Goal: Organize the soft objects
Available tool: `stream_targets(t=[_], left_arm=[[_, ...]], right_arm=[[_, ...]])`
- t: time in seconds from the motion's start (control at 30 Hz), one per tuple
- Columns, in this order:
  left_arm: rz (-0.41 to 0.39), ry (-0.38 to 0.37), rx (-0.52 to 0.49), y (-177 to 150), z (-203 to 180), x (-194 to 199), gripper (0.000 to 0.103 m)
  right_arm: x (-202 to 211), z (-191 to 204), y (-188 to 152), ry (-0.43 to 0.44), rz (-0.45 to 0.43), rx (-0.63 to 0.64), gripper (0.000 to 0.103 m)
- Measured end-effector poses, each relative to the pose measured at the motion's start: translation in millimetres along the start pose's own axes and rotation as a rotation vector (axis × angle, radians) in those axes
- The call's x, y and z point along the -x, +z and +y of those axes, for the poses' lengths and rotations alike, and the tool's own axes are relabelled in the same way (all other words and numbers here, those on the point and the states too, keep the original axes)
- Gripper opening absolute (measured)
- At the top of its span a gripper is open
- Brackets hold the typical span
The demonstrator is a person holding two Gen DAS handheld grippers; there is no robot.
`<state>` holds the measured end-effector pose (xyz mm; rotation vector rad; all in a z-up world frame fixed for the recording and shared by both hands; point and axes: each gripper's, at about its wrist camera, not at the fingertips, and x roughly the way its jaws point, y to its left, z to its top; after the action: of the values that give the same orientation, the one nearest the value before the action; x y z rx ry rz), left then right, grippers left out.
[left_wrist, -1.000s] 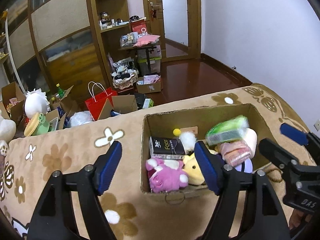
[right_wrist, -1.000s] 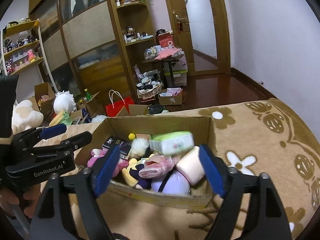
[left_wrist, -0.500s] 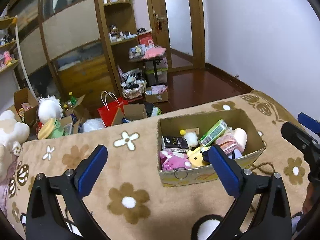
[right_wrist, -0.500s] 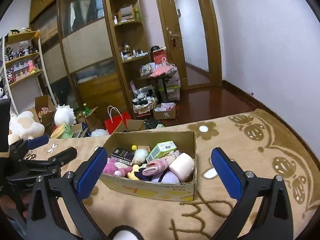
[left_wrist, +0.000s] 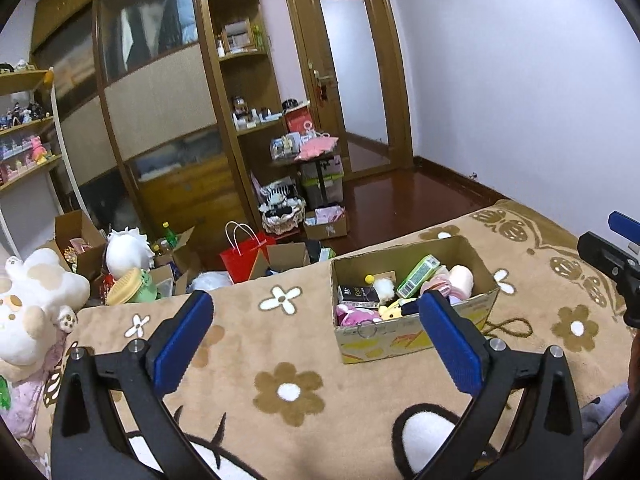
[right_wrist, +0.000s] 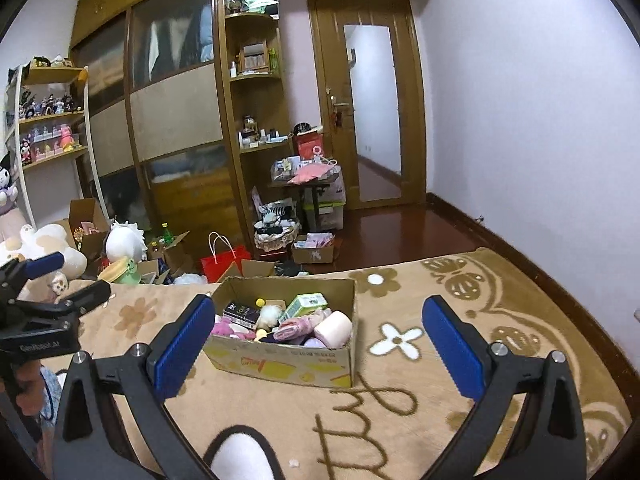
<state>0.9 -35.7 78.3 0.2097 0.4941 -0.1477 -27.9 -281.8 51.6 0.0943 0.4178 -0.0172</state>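
Hovering back from box (left_wrist: 412, 280) on blanket (left_wrist: 280, 344), toys packed inside. Judging next step: checking nothing soft lying outside (plush at far left possibly), approaching slowly from above. Left gripper (left_wrist: 316, 340) gaping wide, gripping nothing. Right gripper (right_wrist: 320, 344) spread wide too, touching nothing.

Bare blanket (left_wrist: 280, 344) around full box (left_wrist: 412, 340)

The cardboard box (right_wrist: 280, 364) looks matt and a little creased, the blanket (right_wrist: 420, 400) under it is soft fuzzy cloth, the pink plush toy (left_wrist: 352, 314) inside is furry, the floor (right_wrist: 400, 236) is glossy dark wood, and the red bag (left_wrist: 244, 258) is smooth paper.
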Motion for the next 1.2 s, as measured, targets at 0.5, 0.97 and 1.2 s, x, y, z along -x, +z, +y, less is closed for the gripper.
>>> stream_targets(t=[0.5,0.97,1.2], left_arm=[[-0.071,0.019,0.030,-26,4,26,0.102],[-0.022,0.011,0.038,-42,2,2,0.102],[-0.014,0.007,0.024,-42,-1,0,0.102]], right_arm=[[33,3,-19,-0.011,-0.031,0.031,0.103],[18,10,-27,-0.023,0.004,0.070,0.103],[13,7,-28,-0.018,0.015,0.063,0.103]])
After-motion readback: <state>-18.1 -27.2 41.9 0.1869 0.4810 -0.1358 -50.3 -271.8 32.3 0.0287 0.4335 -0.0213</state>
